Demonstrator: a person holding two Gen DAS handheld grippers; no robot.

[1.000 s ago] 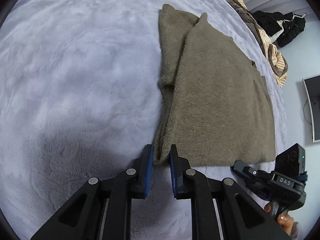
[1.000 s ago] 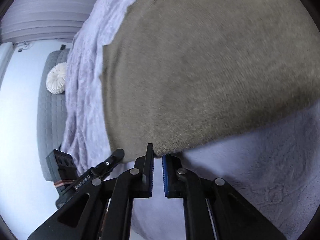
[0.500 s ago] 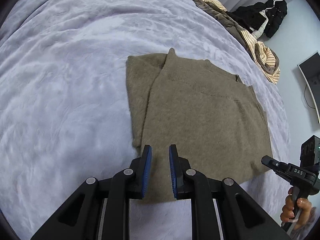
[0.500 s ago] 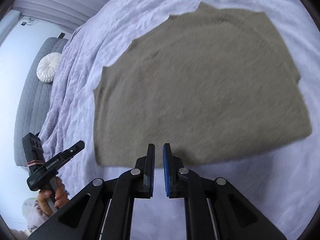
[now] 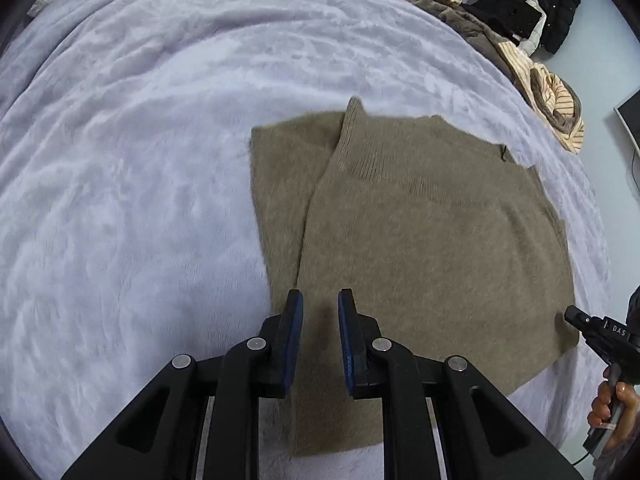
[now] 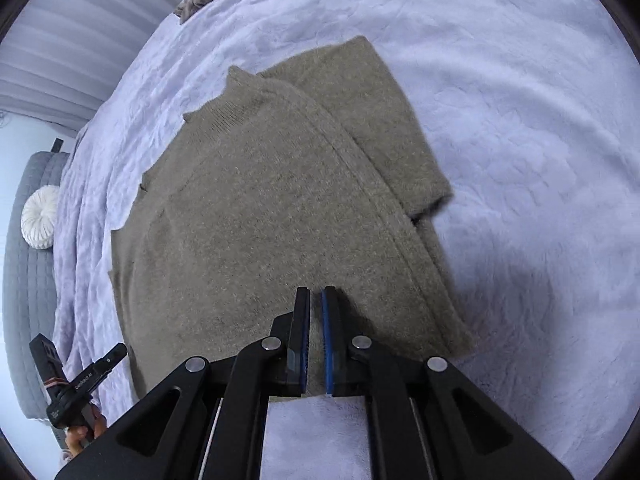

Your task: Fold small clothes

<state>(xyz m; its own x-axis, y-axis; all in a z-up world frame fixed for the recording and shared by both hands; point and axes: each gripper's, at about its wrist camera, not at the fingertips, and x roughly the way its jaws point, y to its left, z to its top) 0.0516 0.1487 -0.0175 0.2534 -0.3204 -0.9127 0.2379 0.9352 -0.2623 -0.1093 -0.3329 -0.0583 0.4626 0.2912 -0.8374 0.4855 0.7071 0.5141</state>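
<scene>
An olive-brown knitted sweater [image 5: 432, 240] lies flat on the lilac blanket, with one sleeve folded across its body [image 6: 260, 220]. My left gripper [image 5: 320, 296] hovers over the sweater's near left part. Its jaws stand a narrow gap apart with nothing between them. My right gripper [image 6: 316, 291] hangs above the near hem. Its jaws are closing, almost together, and hold nothing. Each gripper shows in the other's view, held by a hand: the right one [image 5: 580, 320] beside the sweater's right corner, the left one [image 6: 112, 354] off its left side.
The lilac fleece blanket [image 5: 120, 160] covers the bed all around the sweater. A pile of striped and brown clothes [image 5: 540, 76] and a black jacket [image 5: 532, 4] lie at the far right edge. A grey padded seat with a white round cushion [image 6: 40, 222] stands beside the bed.
Both grippers held the sweater's near edge a second ago. They have let go, risen and drawn back, so the whole sweater now shows lying flat.
</scene>
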